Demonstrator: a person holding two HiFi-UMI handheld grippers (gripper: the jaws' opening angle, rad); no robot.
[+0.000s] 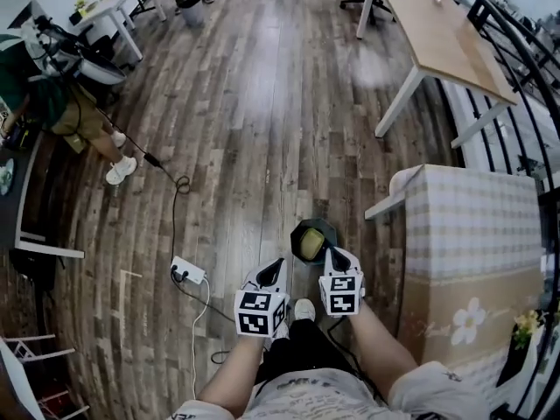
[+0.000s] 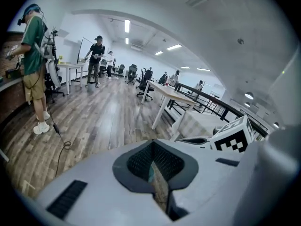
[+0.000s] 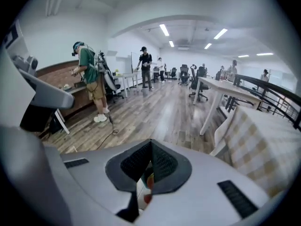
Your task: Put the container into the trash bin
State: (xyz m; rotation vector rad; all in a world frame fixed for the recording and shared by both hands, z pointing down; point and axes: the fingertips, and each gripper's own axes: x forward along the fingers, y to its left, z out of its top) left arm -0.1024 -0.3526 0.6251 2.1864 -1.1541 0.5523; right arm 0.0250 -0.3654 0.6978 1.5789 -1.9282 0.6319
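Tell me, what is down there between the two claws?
In the head view, the person's white shoe shows between the left claw and the right claw, with the trash bin just past it.

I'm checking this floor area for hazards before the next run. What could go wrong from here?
1. The power strip and its cable lie on the floor just left of the person's feet. A step that way could snag them.
2. The small trash bin stands close in front of the shoe. A step forward might knock it over and spill the yellowish item inside.
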